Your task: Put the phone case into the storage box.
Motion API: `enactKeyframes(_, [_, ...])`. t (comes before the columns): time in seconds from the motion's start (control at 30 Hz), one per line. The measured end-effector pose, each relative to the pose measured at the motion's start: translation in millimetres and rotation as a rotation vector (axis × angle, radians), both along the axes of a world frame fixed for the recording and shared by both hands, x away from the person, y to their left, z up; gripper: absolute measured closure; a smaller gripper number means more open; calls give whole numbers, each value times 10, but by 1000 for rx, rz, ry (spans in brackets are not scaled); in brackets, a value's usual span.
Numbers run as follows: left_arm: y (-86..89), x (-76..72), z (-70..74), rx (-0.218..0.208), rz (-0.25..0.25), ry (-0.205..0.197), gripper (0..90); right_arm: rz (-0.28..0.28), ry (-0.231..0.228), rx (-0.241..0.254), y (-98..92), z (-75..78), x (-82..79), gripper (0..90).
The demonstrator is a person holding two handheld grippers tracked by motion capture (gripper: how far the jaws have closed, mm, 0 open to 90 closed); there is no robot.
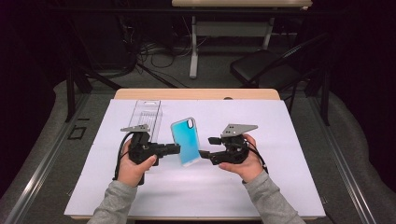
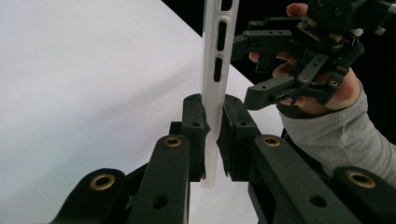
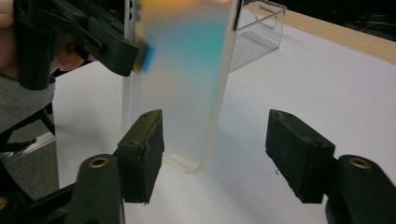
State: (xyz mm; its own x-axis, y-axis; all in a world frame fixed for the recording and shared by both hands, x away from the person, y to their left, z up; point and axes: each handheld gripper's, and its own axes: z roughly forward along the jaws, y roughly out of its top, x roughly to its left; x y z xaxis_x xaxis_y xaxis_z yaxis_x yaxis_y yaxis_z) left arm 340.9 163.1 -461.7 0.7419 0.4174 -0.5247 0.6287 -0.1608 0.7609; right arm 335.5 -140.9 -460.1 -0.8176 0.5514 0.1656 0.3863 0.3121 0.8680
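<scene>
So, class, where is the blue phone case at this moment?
In the high view the phone case is at the middle of the white sheet, gripped on its edge by the left hand-held gripper, with the clear plastic box just behind.

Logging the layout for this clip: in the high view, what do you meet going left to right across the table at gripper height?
Left hand → left hand-held gripper, shut on the phone case → phone case → right hand-held gripper, open → right hand.
</scene>
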Motion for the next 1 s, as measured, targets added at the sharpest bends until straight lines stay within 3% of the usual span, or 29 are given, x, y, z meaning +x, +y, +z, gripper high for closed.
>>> enactKeyframes(0.23, [-16, -15, 3, -3, -13, -7, 816, 19, -3, 25, -35, 18, 9, 425])
enactKeyframes(0.4, [-31, -20, 1, -2, -20, -12, 816, 27, -11, 16, -68, 31, 22, 440])
enactKeyframes(0.67, [-67, -37, 1, 1, -33, -13, 816, 21, 21, 21, -100, 43, 36, 481])
enactKeyframes(0.8, [-87, -43, -5, 1, -43, -13, 816, 12, -1, 28, -110, 54, 28, 511])
enactKeyframes(1.0, [-117, -48, -20, 9, -55, -15, 816, 11, 2, 41, -118, 64, 20, 539])
